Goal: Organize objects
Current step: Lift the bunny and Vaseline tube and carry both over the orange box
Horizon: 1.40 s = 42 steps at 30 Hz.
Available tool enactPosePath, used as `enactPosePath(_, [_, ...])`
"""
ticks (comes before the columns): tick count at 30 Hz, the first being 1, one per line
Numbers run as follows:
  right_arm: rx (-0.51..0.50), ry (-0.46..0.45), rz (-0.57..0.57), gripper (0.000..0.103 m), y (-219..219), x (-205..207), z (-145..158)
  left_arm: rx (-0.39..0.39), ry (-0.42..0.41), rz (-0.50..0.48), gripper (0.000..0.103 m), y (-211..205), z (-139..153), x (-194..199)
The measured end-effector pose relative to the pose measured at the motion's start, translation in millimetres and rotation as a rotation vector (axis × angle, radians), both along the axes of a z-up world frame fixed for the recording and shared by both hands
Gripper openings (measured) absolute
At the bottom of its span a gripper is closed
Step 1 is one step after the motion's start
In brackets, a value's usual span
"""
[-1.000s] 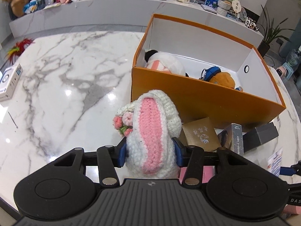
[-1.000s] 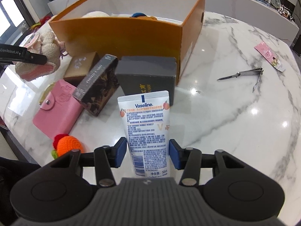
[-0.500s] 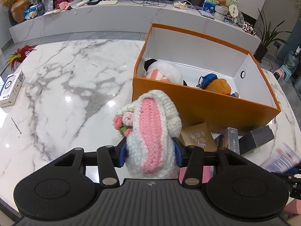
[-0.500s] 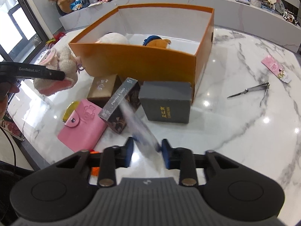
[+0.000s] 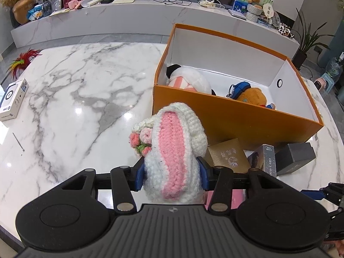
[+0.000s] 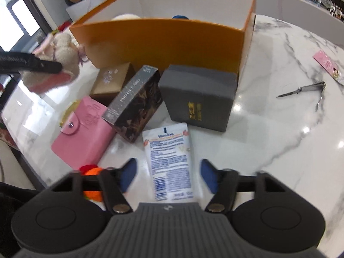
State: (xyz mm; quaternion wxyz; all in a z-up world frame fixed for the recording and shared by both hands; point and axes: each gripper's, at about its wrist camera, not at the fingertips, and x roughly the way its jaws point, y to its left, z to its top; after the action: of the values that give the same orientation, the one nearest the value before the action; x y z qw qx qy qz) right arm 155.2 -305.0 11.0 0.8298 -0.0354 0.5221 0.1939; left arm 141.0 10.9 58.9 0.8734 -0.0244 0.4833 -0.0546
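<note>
On marble tabletop (image 6: pixel 279 129), before grey box (image 6: pixel 197 99): white Vaseline tube (image 6: pixel 169 163) now lying released | right gripper (image 6: pixel 167 172) jaws spread, previously clamped, regrasp needed | left gripper (image 5: pixel 171 174) unchanged, pinching pink-and-white crocheted bunny toy (image 5: pixel 174 150) short of orange cardboard box (image 5: pixel 236 118).

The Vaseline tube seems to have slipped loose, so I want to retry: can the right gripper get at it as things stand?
Probably yes. The right gripper is open, and the Vaseline tube lies flat on the marble table between its fingers, nothing covering it. The grey box sits just beyond the tube's far end.
</note>
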Motion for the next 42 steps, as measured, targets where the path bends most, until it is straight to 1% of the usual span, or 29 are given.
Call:
enactPosePath(3, [-0.060, 0.019, 0.042, 0.079, 9, -2, -10, -0.001, 0.002, 0.001, 0.056, 0, 0, 0])
enactPosePath(4, [-0.088, 0.021, 0.059, 0.080, 12, -3, -14, -0.001, 0.002, 0.001, 0.056, 0, 0, 0])
enactPosePath(5, [-0.111, 0.001, 0.071, 0.077, 14, -5, -15, -0.001, 0.002, 0.001, 0.056, 0, 0, 0])
enactPosePath(6, [-0.136, -0.013, 0.067, 0.071, 16, -5, -15, -0.002, 0.002, 0.001, 0.056, 0, 0, 1])
enactPosePath(7, [-0.152, -0.022, 0.059, 0.054, 16, -5, -13, -0.002, 0.002, 0.000, 0.056, 1, 0, 1])
enactPosePath(8, [-0.149, -0.029, 0.043, 0.049, 14, -5, -11, -0.003, 0.002, 0.000, 0.056, 1, -1, 1])
enactPosePath(11, [-0.152, -0.027, 0.043, 0.048, 13, -6, -11, -0.002, 0.002, 0.001, 0.056, 2, 0, 0])
enactPosePath(15, [-0.078, -0.037, 0.030, 0.048, 8, -9, 2, -0.011, -0.007, 0.004, 0.056, 4, 4, -1])
enactPosePath(20, [0.044, -0.092, 0.017, 0.048, 0, -17, 38, -0.019, -0.036, -0.004, 0.056, 5, 18, -6])
enactPosePath(24, [0.137, -0.163, 0.011, 0.048, 1, -20, 71, -0.053, -0.084, -0.013, 0.056, 5, 39, -10])
enactPosePath(27, [0.196, -0.223, -0.008, 0.048, 6, -14, 93, -0.069, -0.120, -0.022, 0.056, 0, 54, -9])
enactPosePath(30, [0.242, -0.277, -0.033, 0.048, 11, 7, 113, -0.099, -0.142, -0.023, 0.056, -7, 69, 9])
enactPosePath(32, [0.268, -0.307, -0.065, 0.048, 14, 37, 126, -0.127, -0.164, -0.022, 0.056, -15, 82, 32])
enactPosePath(33, [0.273, -0.308, -0.074, 0.048, 16, 52, 128, -0.134, -0.169, -0.025, 0.056, -21, 87, 47])
enactPosePath(34, [0.260, -0.307, -0.083, 0.048, 19, 72, 130, -0.117, -0.158, -0.043, 0.056, -29, 90, 64])
enactPosePath(36, [0.207, -0.282, -0.090, 0.048, 26, 110, 126, -0.079, -0.130, -0.078, 0.056, -47, 88, 101])
enactPosePath(37, [0.171, -0.253, -0.085, 0.048, 31, 133, 119, -0.058, -0.107, -0.084, 0.056, -55, 84, 118])
enactPosePath(39, [0.105, -0.195, -0.072, 0.048, 33, 166, 108, 0.008, -0.051, -0.111, 0.056, -71, 70, 151])
enactPosePath(40, [0.079, -0.163, -0.062, 0.048, 35, 181, 102, 0.026, -0.026, -0.124, 0.056, -77, 61, 162])
enactPosePath(42, [0.039, -0.110, -0.047, 0.048, 27, 203, 98, 0.038, 0.034, -0.142, 0.056, -87, 41, 185])
